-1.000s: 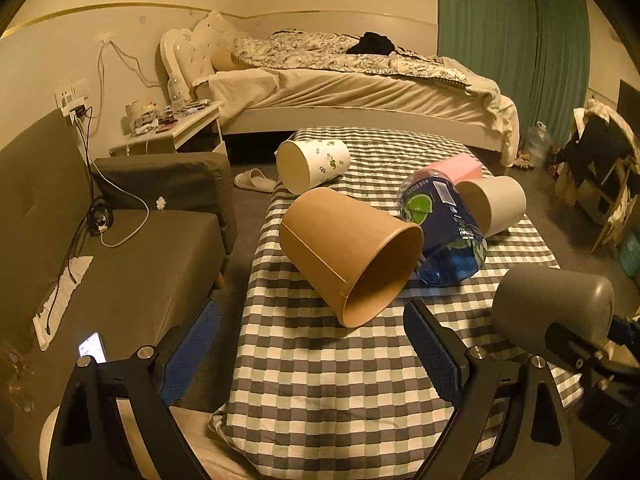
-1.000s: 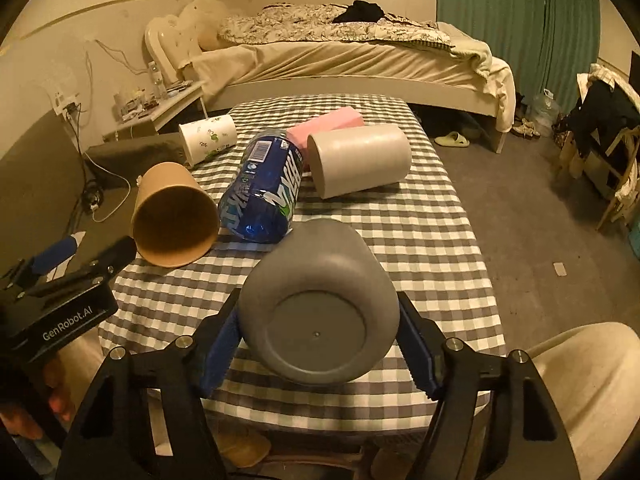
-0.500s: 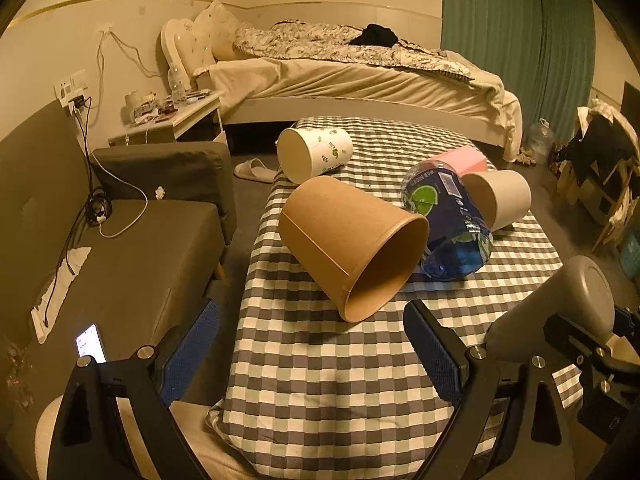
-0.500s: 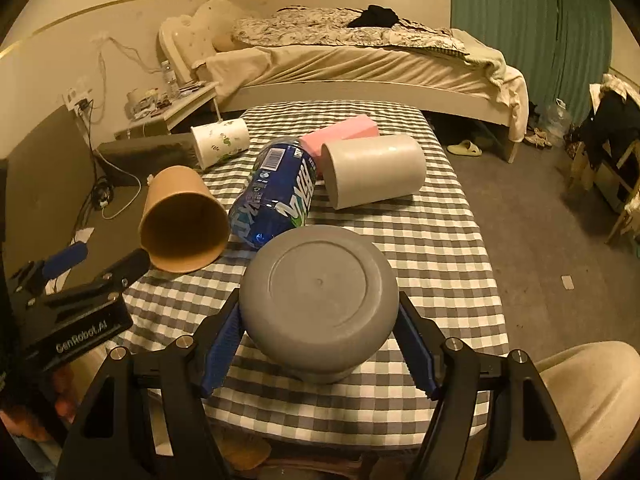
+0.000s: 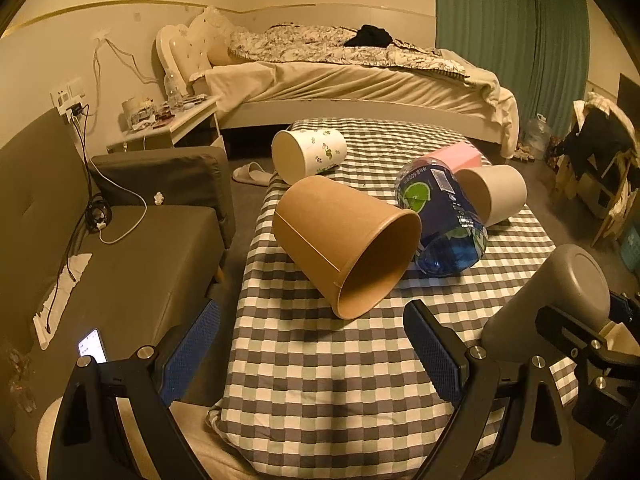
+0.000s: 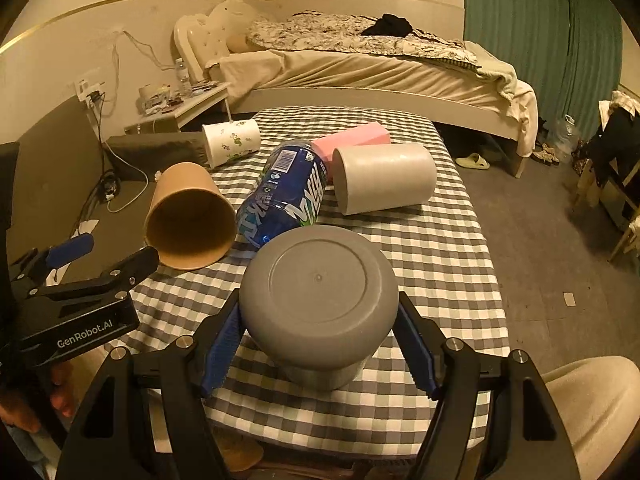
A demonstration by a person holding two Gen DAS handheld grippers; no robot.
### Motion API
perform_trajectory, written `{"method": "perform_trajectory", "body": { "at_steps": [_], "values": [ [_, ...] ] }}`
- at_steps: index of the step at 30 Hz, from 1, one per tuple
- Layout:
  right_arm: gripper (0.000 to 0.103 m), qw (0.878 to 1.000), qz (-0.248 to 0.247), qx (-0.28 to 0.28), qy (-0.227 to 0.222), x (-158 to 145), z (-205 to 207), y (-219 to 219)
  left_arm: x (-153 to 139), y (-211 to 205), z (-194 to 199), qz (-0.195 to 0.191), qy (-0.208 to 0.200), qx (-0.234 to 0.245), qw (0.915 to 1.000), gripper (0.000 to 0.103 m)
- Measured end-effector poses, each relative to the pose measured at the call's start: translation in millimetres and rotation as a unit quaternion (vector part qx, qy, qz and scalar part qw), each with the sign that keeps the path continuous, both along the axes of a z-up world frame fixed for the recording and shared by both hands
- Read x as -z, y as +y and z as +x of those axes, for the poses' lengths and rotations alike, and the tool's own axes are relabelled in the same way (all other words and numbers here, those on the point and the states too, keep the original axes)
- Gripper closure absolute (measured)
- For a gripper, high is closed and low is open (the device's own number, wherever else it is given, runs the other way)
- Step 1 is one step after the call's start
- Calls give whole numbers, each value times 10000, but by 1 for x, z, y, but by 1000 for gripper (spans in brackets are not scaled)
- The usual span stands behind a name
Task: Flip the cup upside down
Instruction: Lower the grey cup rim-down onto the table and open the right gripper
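Note:
My right gripper [image 6: 318, 344] is shut on a grey cup [image 6: 318, 300], base up and mouth down, at or just above the checkered table [image 6: 440, 264]. Whether its rim touches the cloth I cannot tell. The same cup [image 5: 560, 300] shows at the right of the left wrist view, tilted in the right gripper's jaws. My left gripper [image 5: 312, 356] is open and empty over the table's near left edge, short of a brown paper cup [image 5: 348, 240] lying on its side with its mouth toward me.
A blue bottle [image 6: 286, 196], a white cup [image 6: 384, 178], a pink object [image 6: 352, 140] and a floral paper cup [image 6: 230, 140] lie on their sides further back. A dark sofa [image 5: 120, 248] is left of the table, a bed [image 5: 360, 76] behind.
The right gripper has turned the grey cup from lying on its side, base toward the camera, to base up and mouth down, and lowered it toward the table. The left gripper has hardly moved.

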State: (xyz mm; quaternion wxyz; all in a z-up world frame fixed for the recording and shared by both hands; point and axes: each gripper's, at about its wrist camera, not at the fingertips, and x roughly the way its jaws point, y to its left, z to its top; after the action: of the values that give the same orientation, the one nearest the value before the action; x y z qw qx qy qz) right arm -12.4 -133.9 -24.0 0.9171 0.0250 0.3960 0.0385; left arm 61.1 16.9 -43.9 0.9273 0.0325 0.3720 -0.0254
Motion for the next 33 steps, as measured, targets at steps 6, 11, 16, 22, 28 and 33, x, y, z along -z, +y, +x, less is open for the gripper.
{"method": "perform_trajectory", "body": {
  "at_steps": [6, 11, 16, 22, 28, 33],
  "values": [
    [22, 9988, 190, -168, -416, -21, -9, -1, -7, -1, -13, -32, -109, -6, 9999, 7],
    [21, 9958, 369, -201, -819, -47, -23, -10, -21, -6, -30, -97, -259, -33, 9996, 7],
    [16, 9932, 392, -31, -1094, -62, -41, -33, -35, -17, -55, -311, -441, 16, 9985, 7],
    [11, 9928, 275, 230, -1140, -62, -61, -63, -45, -30, -77, -612, -561, 53, 9965, 5],
    [1, 9951, 254, 422, -861, -46, -67, -79, -52, -43, -87, -423, -876, 108, 9952, 0],
    [1, 9968, 179, 438, -647, -33, -63, -80, -47, -46, -84, -339, -783, 73, 9963, 0]
  ]
}}
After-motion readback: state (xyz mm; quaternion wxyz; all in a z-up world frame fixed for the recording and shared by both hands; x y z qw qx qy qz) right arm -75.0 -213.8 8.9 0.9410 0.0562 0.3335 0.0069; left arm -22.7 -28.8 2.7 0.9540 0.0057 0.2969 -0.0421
